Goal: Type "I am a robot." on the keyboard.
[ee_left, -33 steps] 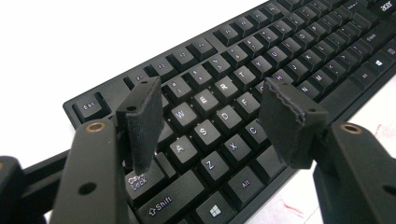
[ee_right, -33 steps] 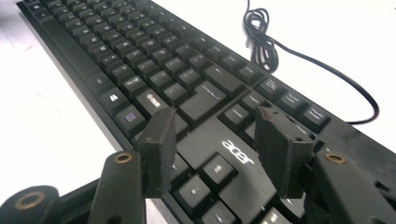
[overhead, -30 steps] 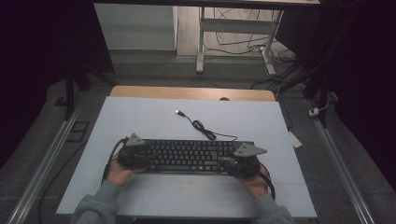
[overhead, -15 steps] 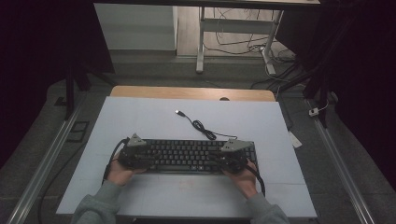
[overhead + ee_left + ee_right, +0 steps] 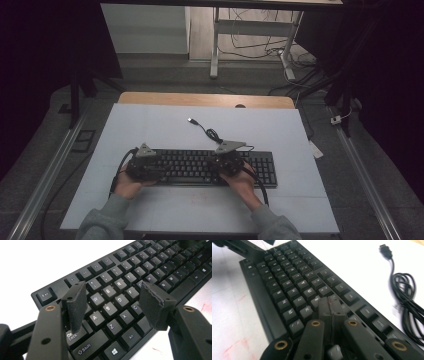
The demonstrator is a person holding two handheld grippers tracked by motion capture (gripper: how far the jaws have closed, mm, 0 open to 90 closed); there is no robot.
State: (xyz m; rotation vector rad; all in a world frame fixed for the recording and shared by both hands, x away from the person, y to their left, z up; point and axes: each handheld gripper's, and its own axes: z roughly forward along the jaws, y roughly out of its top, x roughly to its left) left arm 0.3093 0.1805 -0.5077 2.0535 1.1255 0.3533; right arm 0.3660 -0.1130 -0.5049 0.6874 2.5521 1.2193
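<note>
Keyboard (image 5: 200,167) sits on the white table (image 5: 280,130), pretty much under both claws: left gripper (image 5: 112,306) hangs open over its left end, right gripper (image 5: 331,308) has just closed empty above the middle keys.

Dim and murky from above, surroundings sunk in black; blown out to glaring white on the tabletop (image 5: 50,262) close up, with motion blur across the coiled black cable (image 5: 405,302).
</note>
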